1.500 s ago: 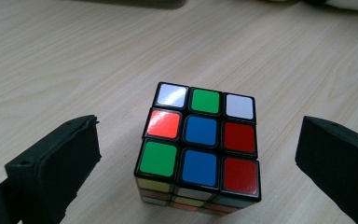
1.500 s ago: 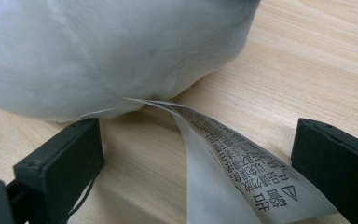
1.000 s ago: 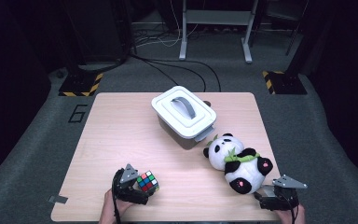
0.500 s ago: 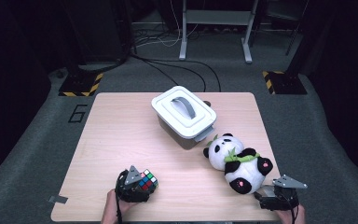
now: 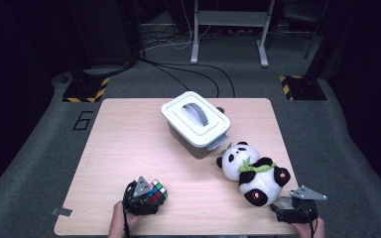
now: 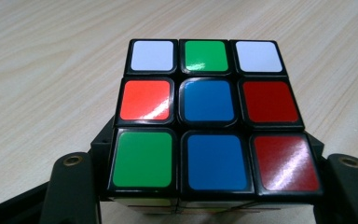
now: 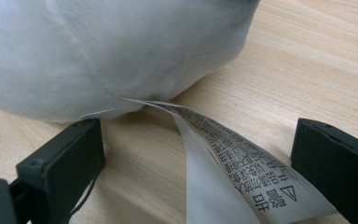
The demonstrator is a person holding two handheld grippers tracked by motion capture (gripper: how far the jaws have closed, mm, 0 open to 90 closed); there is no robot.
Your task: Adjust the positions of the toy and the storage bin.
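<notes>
Left hand-held gripper (image 5: 151, 195) at near-left of surface (image 5: 129, 139), jaws just closed in, now clenched on puzzle cube (image 6: 209, 116); cube sits on wood between jaws. Right hand-held gripper (image 5: 290, 212) at near-right edge, jaws released, straddling care label (image 7: 242, 172) under plush panda (image 5: 250, 171). Lidded white box (image 5: 196, 121) mid-surface, far of both. Step: cube grasp made. Next likely: lift cube straight up, keep squeeze even
</notes>
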